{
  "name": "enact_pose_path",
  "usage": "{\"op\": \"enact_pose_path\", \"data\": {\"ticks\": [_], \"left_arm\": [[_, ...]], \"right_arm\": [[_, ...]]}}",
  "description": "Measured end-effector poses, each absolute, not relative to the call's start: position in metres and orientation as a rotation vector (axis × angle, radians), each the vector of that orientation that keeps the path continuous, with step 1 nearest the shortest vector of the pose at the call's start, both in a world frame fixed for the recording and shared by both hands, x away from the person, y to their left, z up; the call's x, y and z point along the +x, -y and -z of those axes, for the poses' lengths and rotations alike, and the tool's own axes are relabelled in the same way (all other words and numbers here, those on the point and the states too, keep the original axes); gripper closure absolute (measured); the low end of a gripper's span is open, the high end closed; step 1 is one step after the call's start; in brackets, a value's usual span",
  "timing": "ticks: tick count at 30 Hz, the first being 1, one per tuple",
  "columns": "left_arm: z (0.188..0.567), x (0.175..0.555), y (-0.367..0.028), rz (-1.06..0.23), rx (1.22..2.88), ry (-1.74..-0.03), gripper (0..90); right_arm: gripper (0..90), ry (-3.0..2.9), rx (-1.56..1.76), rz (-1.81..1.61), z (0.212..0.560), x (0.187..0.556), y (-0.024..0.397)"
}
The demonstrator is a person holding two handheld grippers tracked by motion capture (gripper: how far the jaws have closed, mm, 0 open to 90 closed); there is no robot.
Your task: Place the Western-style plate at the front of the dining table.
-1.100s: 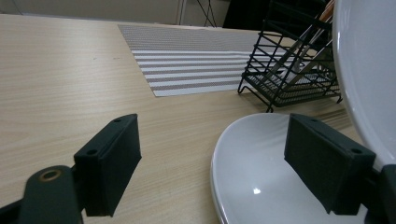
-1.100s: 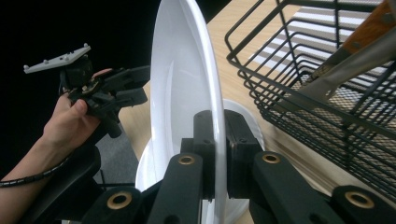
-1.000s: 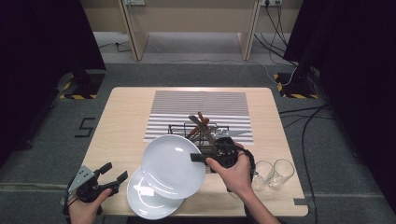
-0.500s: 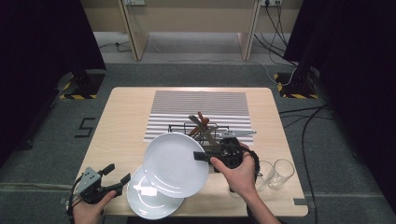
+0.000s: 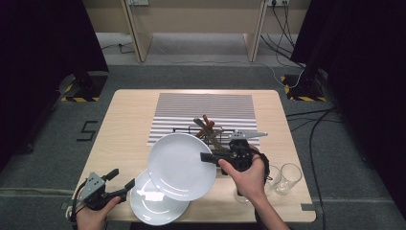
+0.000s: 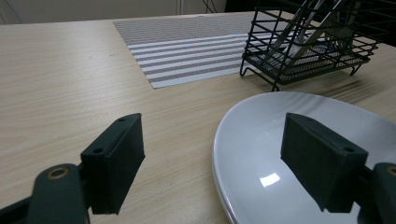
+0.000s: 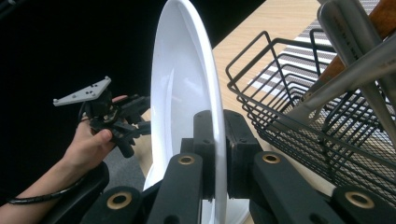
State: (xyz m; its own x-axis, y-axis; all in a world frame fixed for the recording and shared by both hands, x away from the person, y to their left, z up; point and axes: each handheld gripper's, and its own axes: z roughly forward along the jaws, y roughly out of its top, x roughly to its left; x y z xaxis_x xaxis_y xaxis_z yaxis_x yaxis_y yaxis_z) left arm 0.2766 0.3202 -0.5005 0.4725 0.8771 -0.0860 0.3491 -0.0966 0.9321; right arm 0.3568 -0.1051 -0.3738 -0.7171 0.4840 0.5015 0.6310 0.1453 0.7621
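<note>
My right gripper pinches the rim of the lifted plate at its 3 o'clock edge — plate tilted above the table, overlapping the second plate lying flat. Left gripper — jaws spread, at that plate's 9 o'clock. Wire basket at 12.

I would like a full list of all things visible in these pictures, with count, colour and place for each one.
Round white ceramic plates: two; one held up by its rim, one flat on the table at the near edge.
Black wire basket: one, on the striped mat, holding wooden- and metal-handled utensils.
Grey-and-white striped placemat: one, table centre.
Clear drinking glasses: two, near right edge.
Light wooden table: one.
Right hand-held gripper: black, shut on the raised plate.
Left hand-held gripper: black, open, over the flat plate's edge.
</note>
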Motion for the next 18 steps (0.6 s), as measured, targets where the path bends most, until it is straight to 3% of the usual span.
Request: {"op": "enact_pose_path", "data": {"ticks": [18], "left_arm": [[0.499,0.276,-0.317,-0.633,1.675,-1.051,21.0]], "right_arm": [[85.3,2.258,-1.132,1.679,0.363,0.359,0.113]]}}
